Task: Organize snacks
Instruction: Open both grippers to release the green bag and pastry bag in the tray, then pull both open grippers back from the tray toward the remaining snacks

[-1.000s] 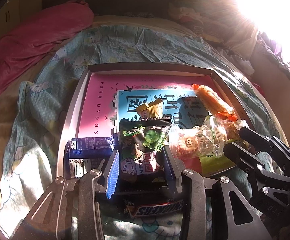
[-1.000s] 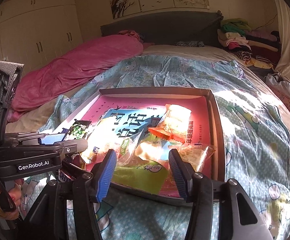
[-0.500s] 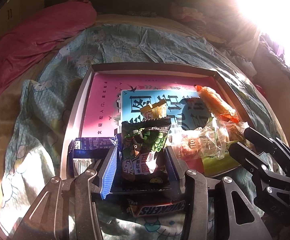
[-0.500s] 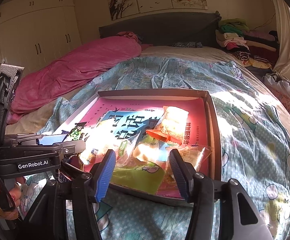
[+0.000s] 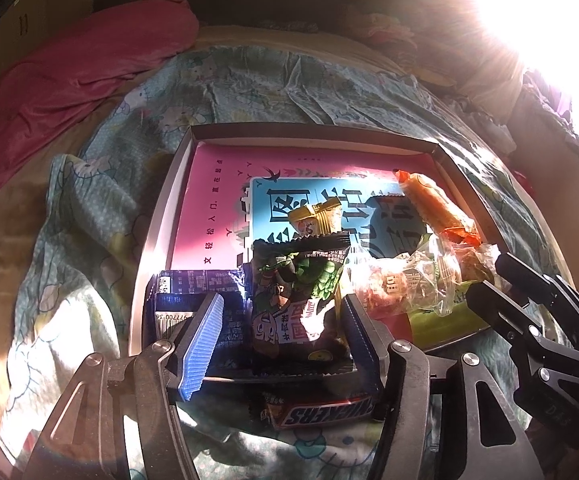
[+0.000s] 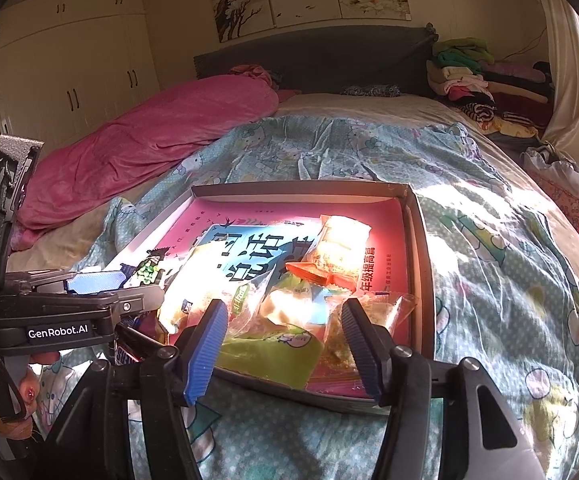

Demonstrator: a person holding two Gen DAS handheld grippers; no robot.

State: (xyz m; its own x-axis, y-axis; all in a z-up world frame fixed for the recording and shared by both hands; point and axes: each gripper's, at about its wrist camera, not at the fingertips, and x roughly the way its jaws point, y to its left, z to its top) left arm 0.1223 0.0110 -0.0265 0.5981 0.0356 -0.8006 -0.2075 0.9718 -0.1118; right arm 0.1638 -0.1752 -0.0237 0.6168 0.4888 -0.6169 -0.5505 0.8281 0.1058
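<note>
box: shallow grey cardboard box lid (image 5: 157,236), lined w/ pink and blue printed sheet, is laid flat on the teal cartoon-print bed cover (image 5: 249,80); seemingly used as the collecting tray, so snacks are kept inside its rim.
left gripper: left gripper (image 5: 285,320) is held steeply down over the near-left corner of the box; jaws have just been opening and now stand mid-wide, w/ the dark green-and-black foil snack packet (image 5: 301,300) between them. Left pad is clearly off the packet; right pad is just beside or brushing it, cannot be told. Judged a release, packet set down in the box.
right gripper: right gripper (image 6: 281,344) is held over the near-right edge of the box, jaws moderately apart and just opened a little further; nothing is pinched. Crinkly clear-wrapped snacks (image 6: 289,304) and a lime-green flat packet (image 6: 265,354) lie beyond the pads.
snack placement: dark blue foil packet (image 5: 197,284) lies just left of the green packet; orange tube-shaped packet (image 5: 437,208) and small yellow wrapped sweet (image 5: 317,218) lie further in.
left out: brown chocolate bar (image 5: 321,412) is on the bed cover, outside the near rim; prob. next to be sorted.
readable text: "SNICKERS" on the bar, seen upside down; "GenRobot.AI" on the left gripper body in the right view; barcode digits "977700" on the blue packet; Chinese print on sheet and packets, not reliably read.
</note>
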